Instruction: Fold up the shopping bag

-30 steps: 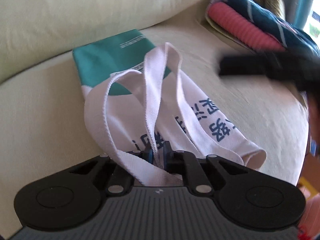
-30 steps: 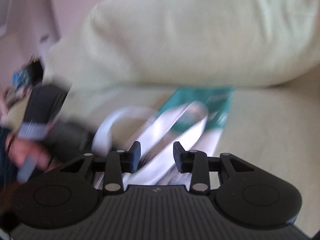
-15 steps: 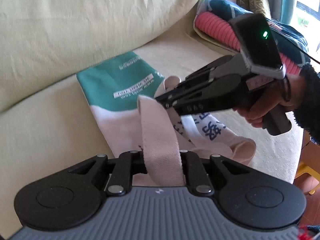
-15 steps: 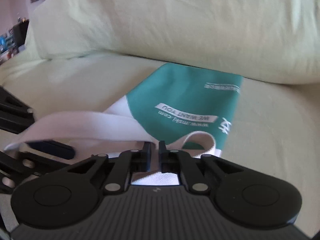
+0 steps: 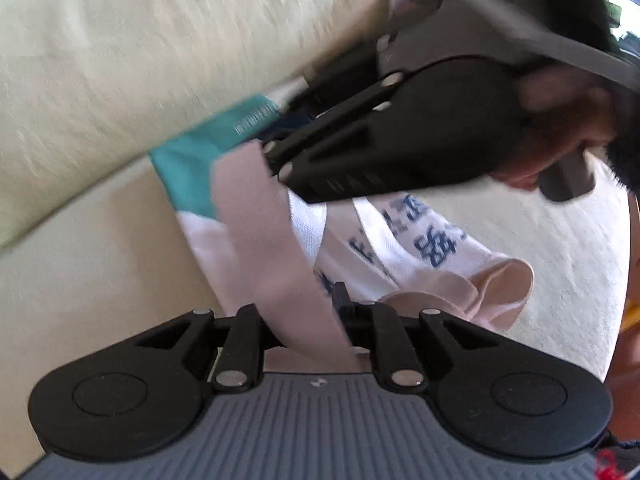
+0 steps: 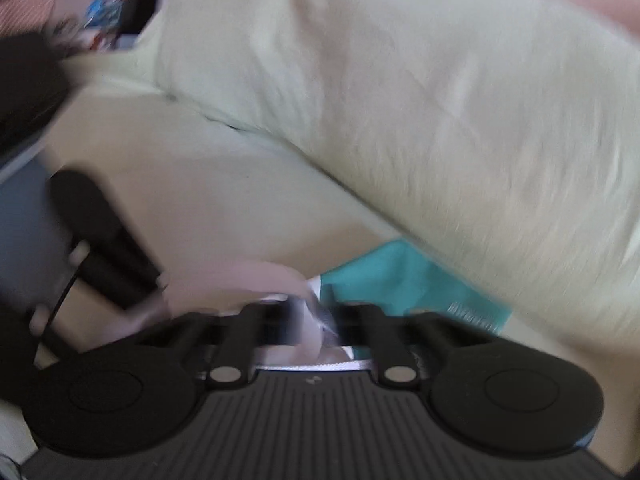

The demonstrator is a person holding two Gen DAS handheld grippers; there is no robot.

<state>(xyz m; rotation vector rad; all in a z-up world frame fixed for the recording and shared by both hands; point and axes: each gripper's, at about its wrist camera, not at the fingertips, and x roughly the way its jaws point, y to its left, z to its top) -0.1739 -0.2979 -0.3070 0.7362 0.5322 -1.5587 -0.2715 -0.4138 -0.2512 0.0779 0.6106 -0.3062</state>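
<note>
The shopping bag [image 5: 404, 236], white with blue characters and a teal end [image 5: 188, 168], lies crumpled on the sofa seat. One white strap [image 5: 264, 248] runs taut from my left gripper [image 5: 300, 312] up to my right gripper [image 5: 272, 156]. The left jaws are opening and the strap lies loosely between them, with no squeeze visible. The right gripper [image 6: 316, 316] is shut on the strap's far part, above the teal end [image 6: 400, 280]. In the blurred right wrist view, the left gripper [image 6: 152, 284] shows at the left.
A large cream back cushion [image 5: 160, 40] rises just behind the bag. The cream seat [image 5: 80, 260] spreads to the left, and its front edge [image 5: 616, 280] drops off at the right. A hand [image 5: 560, 140] holds the right gripper above the bag.
The right gripper swung in from the right, closed on the strap and carried it toward the back cushion. The left jaws, clamped on the strap before, have parted.
</note>
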